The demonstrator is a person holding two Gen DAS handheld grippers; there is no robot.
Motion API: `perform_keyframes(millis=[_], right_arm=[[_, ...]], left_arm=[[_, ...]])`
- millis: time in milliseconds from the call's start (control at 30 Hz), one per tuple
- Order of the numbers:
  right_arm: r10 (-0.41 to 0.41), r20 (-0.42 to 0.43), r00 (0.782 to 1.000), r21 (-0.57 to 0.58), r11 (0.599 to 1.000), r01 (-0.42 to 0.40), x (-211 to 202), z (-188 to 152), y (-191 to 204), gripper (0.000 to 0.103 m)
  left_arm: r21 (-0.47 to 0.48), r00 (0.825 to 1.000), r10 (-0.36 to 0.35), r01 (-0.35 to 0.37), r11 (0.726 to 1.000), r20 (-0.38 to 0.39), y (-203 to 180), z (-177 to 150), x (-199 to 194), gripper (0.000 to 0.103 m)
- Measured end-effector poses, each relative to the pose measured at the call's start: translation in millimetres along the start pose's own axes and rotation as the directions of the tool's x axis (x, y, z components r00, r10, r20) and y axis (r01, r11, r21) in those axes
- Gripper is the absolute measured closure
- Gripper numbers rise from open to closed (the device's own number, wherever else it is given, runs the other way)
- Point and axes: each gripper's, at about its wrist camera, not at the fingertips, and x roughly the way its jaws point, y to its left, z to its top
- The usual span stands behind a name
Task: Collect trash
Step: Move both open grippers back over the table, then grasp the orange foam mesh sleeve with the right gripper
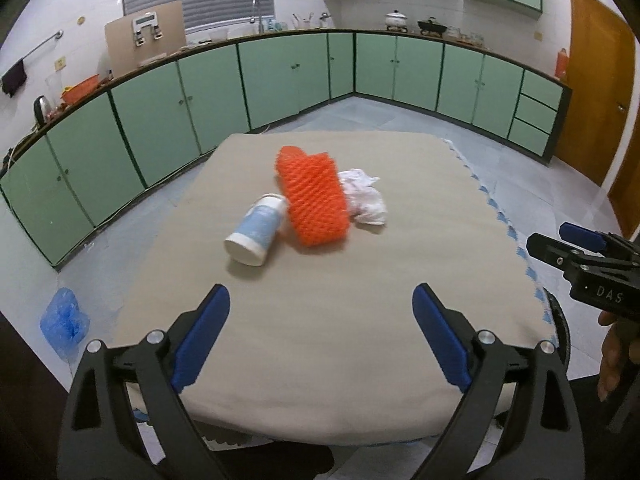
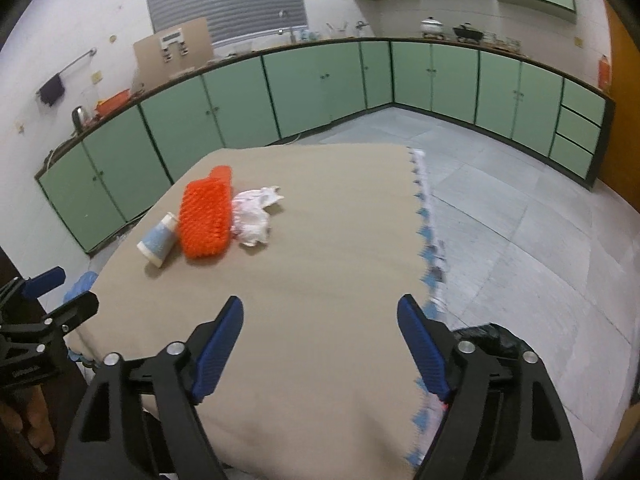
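Note:
Three pieces of trash lie together on the beige tablecloth: an orange foam net, a white and light-blue cup on its side touching the net's left edge, and a crumpled white wrapper on its right. My left gripper hovers open over the near part of the table, well short of the trash, with nothing between its blue pads. My right gripper is also open and empty near the table's right edge. In the right wrist view the net, cup and wrapper lie ahead to the left.
A black bin bag sits below the table's right edge. A blue plastic bag lies on the floor to the left. Green cabinets line the far walls, and a wooden door stands at the right.

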Motion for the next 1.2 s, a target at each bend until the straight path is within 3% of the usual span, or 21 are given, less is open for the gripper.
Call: perform_keyframes(millis=[200, 333, 533, 867, 1167, 1200], right_arm=[[0.035, -0.016, 0.999, -0.035, 0.999, -0.036, 24, 11, 31, 0.024], [0.057, -0.012, 0.998, -0.061, 0.996, -0.057, 41, 22, 53, 0.024], [0.082, -0.018, 0.997, -0.083, 0.993, -0.083, 69, 34, 79, 0.024], [0.103, -0.055, 0.993, -0.116, 0.987, -0.109, 132, 48, 122, 0.024], [0.091, -0.117, 0.989, -0.106, 0.989, -0.104, 181, 46, 135, 0.024], [0.092, -0.122, 0.988, -0.108, 0.989, -0.105, 183, 45, 135, 0.028]], left_arm=[[-0.018, 0.998, 0.051, -0.051, 0.999, -0.026, 36, -7, 20, 0.013], [-0.099, 0.995, 0.088, -0.092, 0.991, -0.044, 80, -9, 33, 0.013], [-0.139, 0.993, 0.111, -0.116, 0.983, -0.043, 117, -9, 44, 0.013], [-0.155, 0.994, 0.096, -0.102, 0.983, -0.046, 133, -13, 56, 0.013], [-0.16, 0.993, 0.095, -0.104, 0.982, -0.065, 142, -16, 66, 0.013], [-0.162, 0.993, 0.095, -0.105, 0.981, -0.067, 143, -17, 66, 0.013]])
